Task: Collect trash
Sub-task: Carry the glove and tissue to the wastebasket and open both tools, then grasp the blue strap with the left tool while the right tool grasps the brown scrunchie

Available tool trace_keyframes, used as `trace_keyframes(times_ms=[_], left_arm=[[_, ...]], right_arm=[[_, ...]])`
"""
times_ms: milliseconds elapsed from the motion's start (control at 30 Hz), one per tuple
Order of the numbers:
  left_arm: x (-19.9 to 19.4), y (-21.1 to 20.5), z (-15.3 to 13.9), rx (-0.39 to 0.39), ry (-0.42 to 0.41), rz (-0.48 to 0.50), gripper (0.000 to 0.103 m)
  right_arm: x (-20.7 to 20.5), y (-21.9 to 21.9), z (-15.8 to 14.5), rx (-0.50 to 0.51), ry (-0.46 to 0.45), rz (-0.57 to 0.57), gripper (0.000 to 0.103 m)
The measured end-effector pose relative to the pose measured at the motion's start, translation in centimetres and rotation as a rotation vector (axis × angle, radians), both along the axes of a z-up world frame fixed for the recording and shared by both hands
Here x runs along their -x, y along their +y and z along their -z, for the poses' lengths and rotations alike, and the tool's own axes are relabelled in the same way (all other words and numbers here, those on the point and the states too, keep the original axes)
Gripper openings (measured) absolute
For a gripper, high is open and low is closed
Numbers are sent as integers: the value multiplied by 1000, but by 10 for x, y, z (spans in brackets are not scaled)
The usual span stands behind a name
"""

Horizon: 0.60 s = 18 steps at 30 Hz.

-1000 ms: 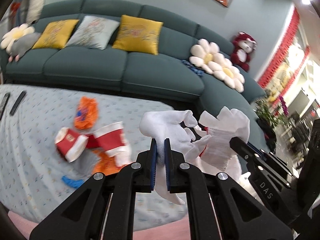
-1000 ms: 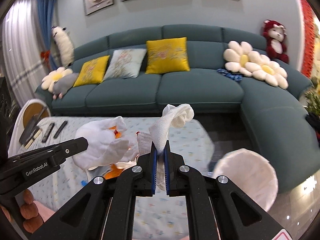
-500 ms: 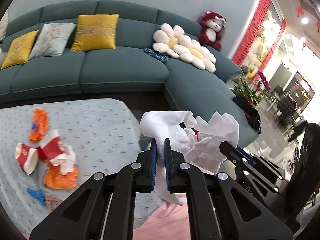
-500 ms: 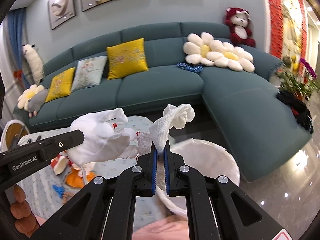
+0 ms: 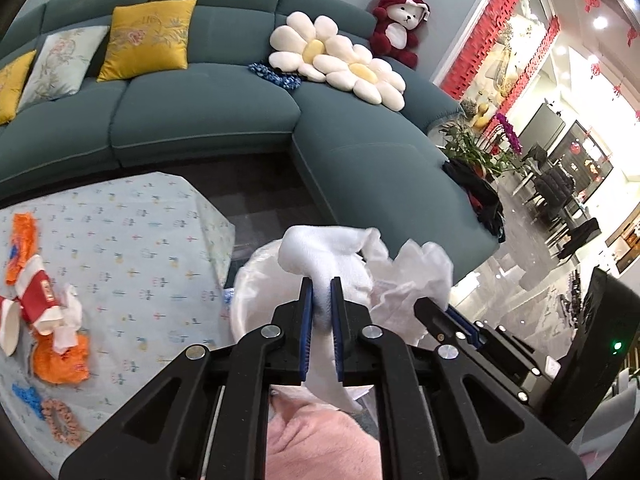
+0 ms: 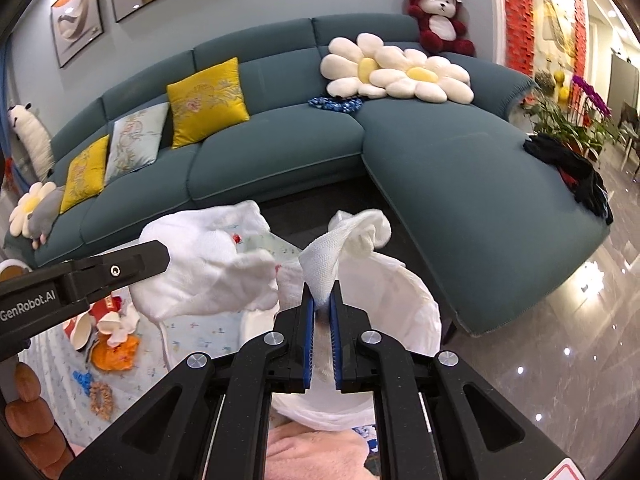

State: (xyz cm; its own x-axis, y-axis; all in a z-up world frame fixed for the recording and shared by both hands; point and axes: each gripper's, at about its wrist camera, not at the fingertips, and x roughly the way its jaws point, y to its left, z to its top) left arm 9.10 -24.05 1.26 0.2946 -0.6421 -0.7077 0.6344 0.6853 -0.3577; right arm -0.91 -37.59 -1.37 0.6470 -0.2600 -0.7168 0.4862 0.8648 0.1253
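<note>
L gripper, frame centre, clenched on a white tissue wad; R gripper clamps a paper towel. Both hang above the white-lined bin, centre-right in R view. More trash: cups & orange wrappers on table, lower left.

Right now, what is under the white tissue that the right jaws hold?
Under the tissue is the trash bin with its white liner, mouth open. The right gripper covers most of the inside, so its contents cannot be seen.
</note>
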Motion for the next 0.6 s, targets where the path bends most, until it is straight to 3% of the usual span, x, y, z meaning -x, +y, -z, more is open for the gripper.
trace_keyframes(times_ms=[33,100,133,367,600], left_arm=[[-1,-2,1,9,3,-15,13],[-4,-4,4,12,11,-38,41],[-5,-4,4,17,12,-51,44],[-11,8,5,10,24,-78,46],[-16,57,4,-4,3,-162,50]], right_arm=[[-2,-2,2,0,3,5,16],[-5,-5,5,3,8,14,25],[-5,-6,5,5,9,19,30],[-3,0,0,27,-1,12,41],[-4,27,-8,29,-9,-31,46]])
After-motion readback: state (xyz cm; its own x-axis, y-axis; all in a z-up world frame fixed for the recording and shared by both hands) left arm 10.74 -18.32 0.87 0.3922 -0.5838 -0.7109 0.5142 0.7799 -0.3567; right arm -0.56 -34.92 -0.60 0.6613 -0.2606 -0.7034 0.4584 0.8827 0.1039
